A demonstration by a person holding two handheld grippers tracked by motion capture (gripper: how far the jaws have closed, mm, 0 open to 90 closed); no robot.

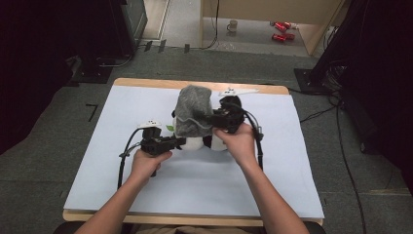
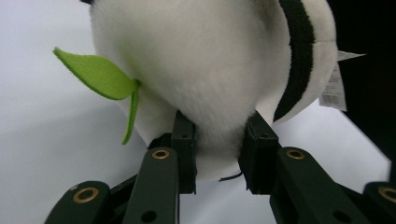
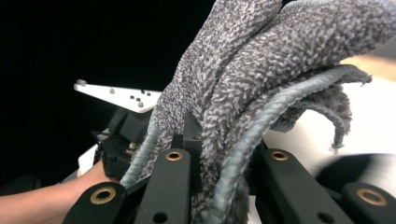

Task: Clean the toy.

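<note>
Towel (image 1: 193, 111), grey, is pinched by the right gripper (image 1: 221, 117) and drapes over the plush panda (image 2: 210, 70) at mid-table. The left gripper (image 2: 217, 140) clamps the panda's underside; hold it steady, then pull the towel slowly.

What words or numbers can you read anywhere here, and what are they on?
Nothing can be read.
White tag on the plush toy: print too small and blurred.
Red cans on the floor: labels too small.
Black mark on the carpet: may be a "7", unsure.
</note>
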